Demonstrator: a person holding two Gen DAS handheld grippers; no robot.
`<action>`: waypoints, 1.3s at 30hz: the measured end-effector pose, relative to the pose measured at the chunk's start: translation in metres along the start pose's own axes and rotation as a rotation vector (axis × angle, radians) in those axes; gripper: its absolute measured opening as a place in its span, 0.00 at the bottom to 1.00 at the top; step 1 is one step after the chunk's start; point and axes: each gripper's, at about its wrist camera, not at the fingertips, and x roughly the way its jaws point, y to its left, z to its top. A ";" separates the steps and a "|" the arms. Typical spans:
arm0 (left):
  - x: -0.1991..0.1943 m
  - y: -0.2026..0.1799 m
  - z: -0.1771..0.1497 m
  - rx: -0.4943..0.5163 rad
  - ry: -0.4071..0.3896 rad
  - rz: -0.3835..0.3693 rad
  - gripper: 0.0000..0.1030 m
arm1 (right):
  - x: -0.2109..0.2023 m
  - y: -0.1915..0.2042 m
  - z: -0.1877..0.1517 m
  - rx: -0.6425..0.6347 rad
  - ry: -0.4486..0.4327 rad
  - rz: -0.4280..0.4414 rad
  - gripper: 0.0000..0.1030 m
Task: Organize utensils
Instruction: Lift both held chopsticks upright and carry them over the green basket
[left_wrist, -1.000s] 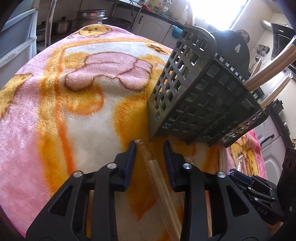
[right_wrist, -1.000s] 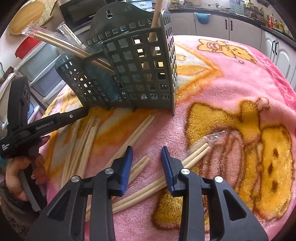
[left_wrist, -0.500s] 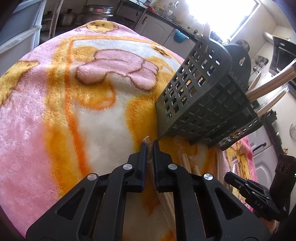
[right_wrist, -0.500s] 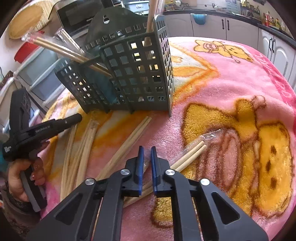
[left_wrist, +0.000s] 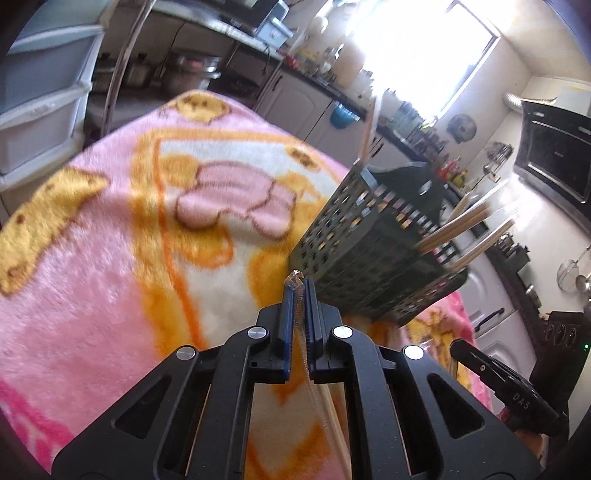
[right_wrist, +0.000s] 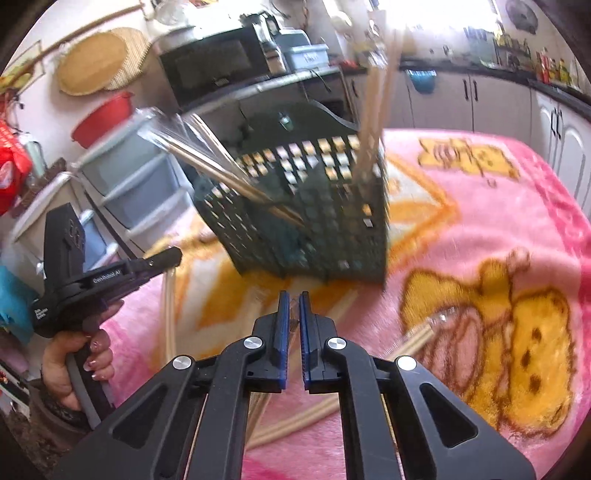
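A dark slotted utensil basket (left_wrist: 373, 251) stands on the pink and orange blanket (left_wrist: 110, 258); it also shows in the right wrist view (right_wrist: 306, 210). Wrapped chopsticks (right_wrist: 207, 158) lean out of it. My left gripper (left_wrist: 299, 291) is shut on a plastic-wrapped chopstick pair (left_wrist: 314, 384), lifted off the blanket in front of the basket. My right gripper (right_wrist: 291, 299) is shut on another wrapped chopstick pair (right_wrist: 258, 402), also raised, short of the basket. More chopsticks (right_wrist: 417, 332) lie loose on the blanket. The left gripper (right_wrist: 162, 258) shows from the side in the right wrist view.
The blanket covers a table with kitchen cabinets (right_wrist: 498, 99) and a counter behind. Plastic drawers (right_wrist: 133, 184) stand past the table's edge on the left of the right wrist view. A microwave (right_wrist: 214, 70) sits on a shelf behind the basket.
Both grippers closed on wrapped chopstick pairs lying on the blanket and have since lifted them up. The views are higher and blurred with motion.
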 end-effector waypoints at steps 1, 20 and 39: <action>-0.005 -0.003 0.002 0.006 -0.015 -0.008 0.03 | -0.003 0.003 0.004 -0.005 -0.011 0.004 0.05; -0.063 -0.084 0.042 0.145 -0.203 -0.166 0.02 | -0.065 0.043 0.049 -0.104 -0.228 0.053 0.05; -0.075 -0.131 0.081 0.235 -0.307 -0.222 0.02 | -0.100 0.042 0.079 -0.133 -0.376 0.039 0.04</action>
